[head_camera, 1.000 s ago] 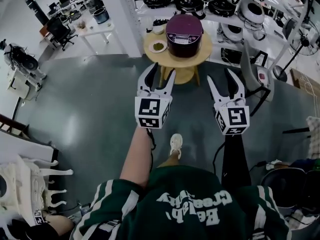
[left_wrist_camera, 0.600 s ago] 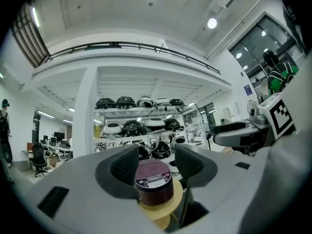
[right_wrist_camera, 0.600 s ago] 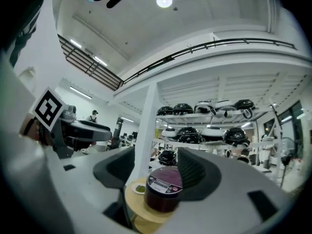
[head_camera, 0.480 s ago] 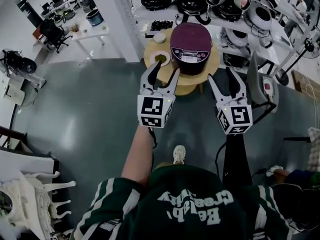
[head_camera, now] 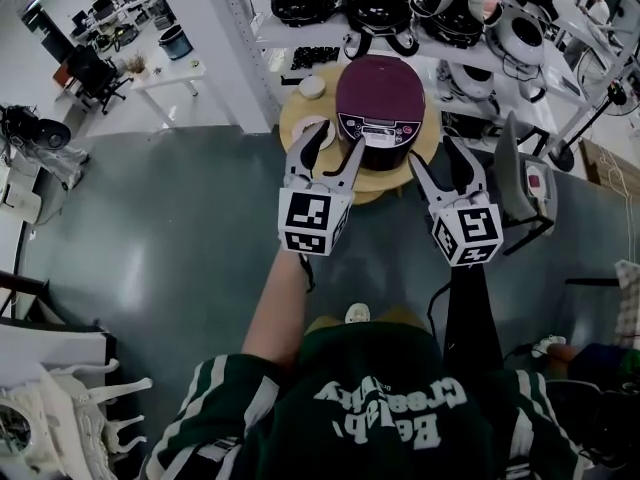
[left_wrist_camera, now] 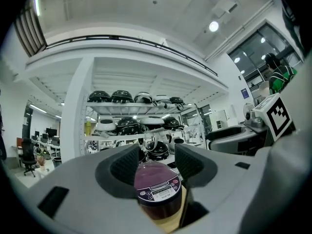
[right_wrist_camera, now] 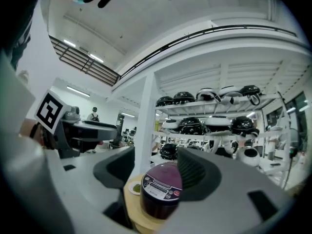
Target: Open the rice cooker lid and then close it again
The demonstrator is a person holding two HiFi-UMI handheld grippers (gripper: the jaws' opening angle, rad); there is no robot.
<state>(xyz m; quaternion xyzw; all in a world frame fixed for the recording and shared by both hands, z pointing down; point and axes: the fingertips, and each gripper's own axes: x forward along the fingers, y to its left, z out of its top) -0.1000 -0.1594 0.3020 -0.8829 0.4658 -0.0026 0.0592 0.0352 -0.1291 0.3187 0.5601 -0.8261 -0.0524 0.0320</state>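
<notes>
"Close in front of me are my two tools. My left tool (head_camera: 334,140) has its jaws apart with nothing in them. My right tool (head_camera: 436,153) is let go too, and it holds nothing."

"Where is the thing you have to open?"

"Just past the tips. The rice cooker (head_camera: 378,103) sits on a round wooden worktop (head_camera: 290,116). Its lid is shut. My tools are not touching it yet."

"Is it heavy?"

"I think so. It looks big and hard, so it should stay put when I push on it. The purple lid (head_camera: 380,78) looks smooth and slippery, so I would not pinch it. I guess there is a catch at the front, up by the button panel (head_camera: 372,128). I would press there and then lift the front edge."

"Which way does it face?"

"It stands straight up, and the buttons face me. So I guess the hinge is on the far side, but I cannot see it. The lid should swing up and away from me. The cooker looks about as tall as it is wide, so I cannot pick a long way."

"What is behind it?"

"A small white bowl (head_camera: 312,86) sits beside the cooker. Farther back is a shelf (head_camera: 280,33) full of other cookers."
</notes>
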